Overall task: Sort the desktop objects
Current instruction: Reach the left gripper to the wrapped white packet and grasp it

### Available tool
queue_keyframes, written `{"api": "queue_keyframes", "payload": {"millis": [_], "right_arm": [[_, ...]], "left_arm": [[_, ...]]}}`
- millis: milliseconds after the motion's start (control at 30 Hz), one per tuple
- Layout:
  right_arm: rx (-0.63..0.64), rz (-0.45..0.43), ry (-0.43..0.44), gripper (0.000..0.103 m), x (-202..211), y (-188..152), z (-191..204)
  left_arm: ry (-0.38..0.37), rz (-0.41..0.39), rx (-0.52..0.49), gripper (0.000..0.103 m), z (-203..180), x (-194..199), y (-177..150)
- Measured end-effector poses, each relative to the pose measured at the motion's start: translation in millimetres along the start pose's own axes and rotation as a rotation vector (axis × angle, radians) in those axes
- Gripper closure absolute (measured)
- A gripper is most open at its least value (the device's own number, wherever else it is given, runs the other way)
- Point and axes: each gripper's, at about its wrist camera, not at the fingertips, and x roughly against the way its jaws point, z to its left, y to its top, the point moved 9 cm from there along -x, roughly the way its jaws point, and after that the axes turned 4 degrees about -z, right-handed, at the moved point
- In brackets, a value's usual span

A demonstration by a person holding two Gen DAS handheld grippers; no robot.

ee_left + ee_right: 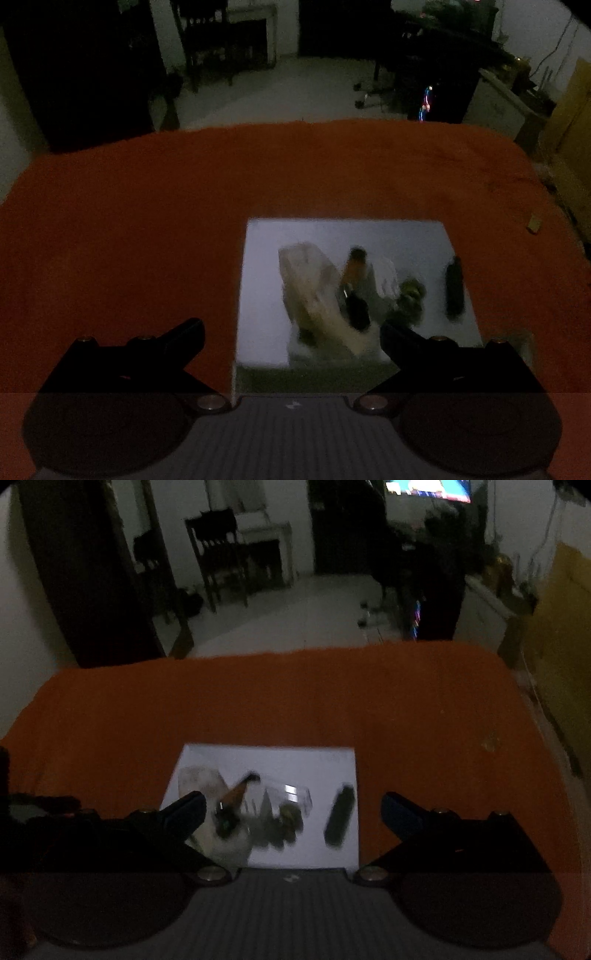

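Room: pretty dim, and both views are blurry, so small stuff is hard to make out.
Table: covered with an orange cloth (147, 221), a white sheet (369, 236) lies on the near part of it.
White sheet, right wrist view: same sheet (314, 764), sitting just ahead of the tongs.
Pile on the sheet: a pale see-through bag or wrapper (314, 295) on the left, an orange-brown tube with a dark cap (356, 266) leaning against it, a clear box (291, 795) next to that, and a dark greenish clump (410, 295) just right of the pile. Can't tell what's inside the bag or the box, too blurred.
Dark stick: a long black thing (454, 288) lies by itself on the right side of the sheet, apart from the pile.
Small tan bit: sits alone on the cloth (533, 223), far right.
Left gripper (291, 332): tongs spread wide apart, holding nothing, hovering over the near left edge of the sheet.
Right gripper (293, 808): tongs also wide apart and empty, pile and black stick (340, 814) between the tips.
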Motion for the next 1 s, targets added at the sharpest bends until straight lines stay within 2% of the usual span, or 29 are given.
{"api": "queue_keyframes", "payload": {"millis": [267,367,500,633,733,833,900,1000], "right_arm": [[-0.049,0.062,-0.001,0.0,-71.5,-1.3,-24.9],[-0.067,0.086,-0.002,0.0,-98.2,-1.8,-34.1],[-0.092,0.117,-0.002,0.0,-133.7,-2.4,-46.4],[-0.117,0.148,-0.003,0.007,-169.2,-3.0,-58.6],[-0.135,0.171,-0.003,0.022,-195.7,-3.4,-67.8],[-0.153,0.194,-0.004,0.039,-222.2,-3.8,-76.9],[-0.157,0.212,-0.003,0.039,-230.6,-12.9,-83.2],[-0.145,0.245,0.015,0.042,-243.9,-26.5,-79.2]], "left_arm": [[-0.051,0.006,0.06,0.001,10.8,-45.9,13.8],[-0.052,-0.011,0.048,0.001,14.5,-59.5,17.2],[-0.082,0.021,0.037,0.001,15.5,-82.8,16.6],[-0.116,0.093,0.078,0.002,16.5,-108.1,9.0],[-0.124,0.136,0.17,0.002,18.6,-126.3,4.4],[-0.128,0.155,0.178,0.014,12.4,-143.3,4.4],[-0.124,0.165,0.155,0.027,6.9,-150.9,4.0],[-0.142,0.201,0.159,0.041,1.1,-160.8,-0.6]]}}
